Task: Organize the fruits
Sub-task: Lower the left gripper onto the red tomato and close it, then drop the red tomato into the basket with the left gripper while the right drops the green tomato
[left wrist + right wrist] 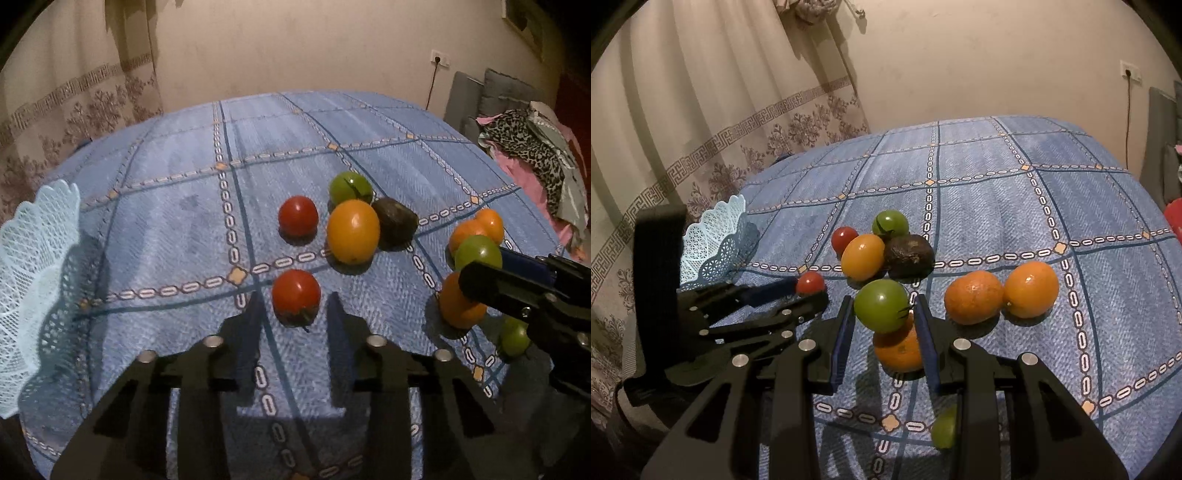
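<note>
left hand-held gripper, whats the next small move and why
Probably ease the left hand-held gripper forward a little, then close. Its jaws stand open with the near red tomato just beyond the fingertips, still resting on the blue tablecloth.

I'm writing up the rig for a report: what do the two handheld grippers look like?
Both match. The left gripper and right gripper are black, angular linkage frames with triangular cut-outs and round silver pivot bolts. Each has two flat fingers faced with ribbed dark-blue pads. Seen from the right camera, the left one carries an upright black block at its rear. No cables, markings or sleeves show.
</note>
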Demonstrator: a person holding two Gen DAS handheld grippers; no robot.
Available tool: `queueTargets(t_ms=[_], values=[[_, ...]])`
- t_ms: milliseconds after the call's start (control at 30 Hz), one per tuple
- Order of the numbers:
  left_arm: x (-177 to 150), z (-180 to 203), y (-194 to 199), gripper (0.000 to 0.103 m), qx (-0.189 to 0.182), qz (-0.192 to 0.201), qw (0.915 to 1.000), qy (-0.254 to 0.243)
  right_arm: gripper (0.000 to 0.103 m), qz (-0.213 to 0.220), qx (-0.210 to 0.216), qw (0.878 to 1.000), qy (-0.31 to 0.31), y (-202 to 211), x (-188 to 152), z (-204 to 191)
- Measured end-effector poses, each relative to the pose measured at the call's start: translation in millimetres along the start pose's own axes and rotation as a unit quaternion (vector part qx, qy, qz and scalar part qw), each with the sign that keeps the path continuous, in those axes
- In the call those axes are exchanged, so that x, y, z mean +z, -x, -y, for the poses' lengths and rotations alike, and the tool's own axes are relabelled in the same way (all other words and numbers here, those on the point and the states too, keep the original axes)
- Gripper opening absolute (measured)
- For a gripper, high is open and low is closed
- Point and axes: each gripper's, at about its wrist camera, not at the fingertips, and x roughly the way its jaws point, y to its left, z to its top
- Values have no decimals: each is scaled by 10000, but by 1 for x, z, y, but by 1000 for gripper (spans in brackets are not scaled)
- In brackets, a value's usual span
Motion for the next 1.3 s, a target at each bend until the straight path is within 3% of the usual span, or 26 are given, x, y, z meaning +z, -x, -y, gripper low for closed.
queueTargets(t_ms=[67, 267, 700, 1000, 1300], values=[[0, -1, 1, 27, -38, 23, 10000, 4, 33, 14, -21, 10000, 16, 0, 0, 0], [-1, -3, 9, 27, -80, 131, 9998, 90, 33, 28, -53, 10000, 17, 2, -1, -2], [3, -32, 76, 27, 192, 911, 9942, 547, 33, 138, -17, 9996, 235, 10, 11, -29], [-5, -92, 126, 27, 880, 1459, 9799, 1041, 33, 262, 312, 9974, 594, 5, 34, -80], [-23, -161, 142, 27, 1538, 1501, 9633, 1608, 33, 188, 820, 9919, 954, -23, 53, -146]])
